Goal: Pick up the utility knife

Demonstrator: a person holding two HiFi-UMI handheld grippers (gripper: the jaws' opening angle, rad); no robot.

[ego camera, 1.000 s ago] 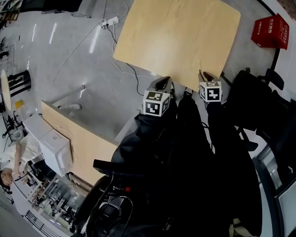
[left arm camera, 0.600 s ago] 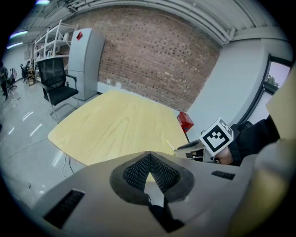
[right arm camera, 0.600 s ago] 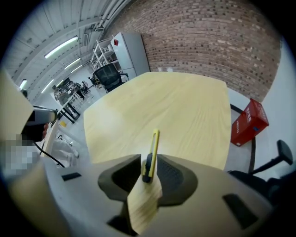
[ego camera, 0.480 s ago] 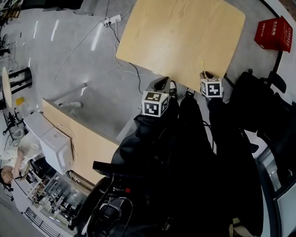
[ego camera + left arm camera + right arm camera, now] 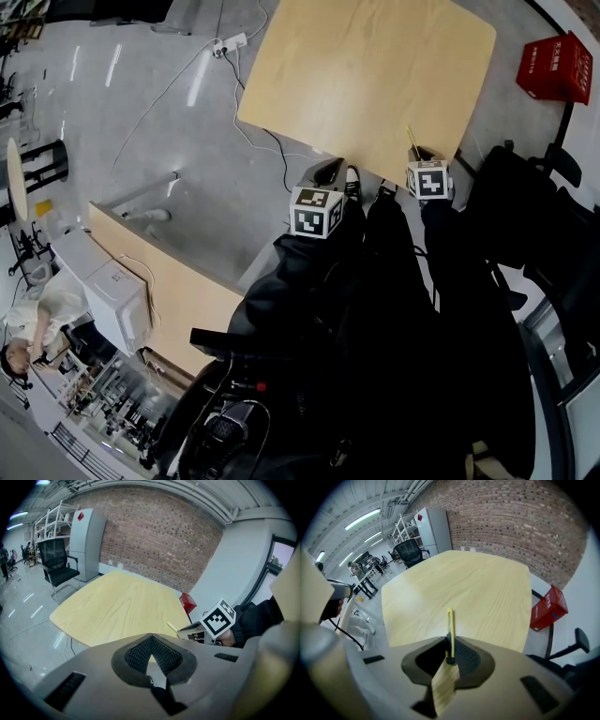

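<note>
Already the right gripper (image 5: 451, 654) is clamped on the yellow knife (image 5: 449, 632), which it holds above the near edge of the table (image 5: 478, 588). The left gripper (image 5: 151, 644) is closed on nothing. The pick-up looks done, and next comes a steady hold.
</note>
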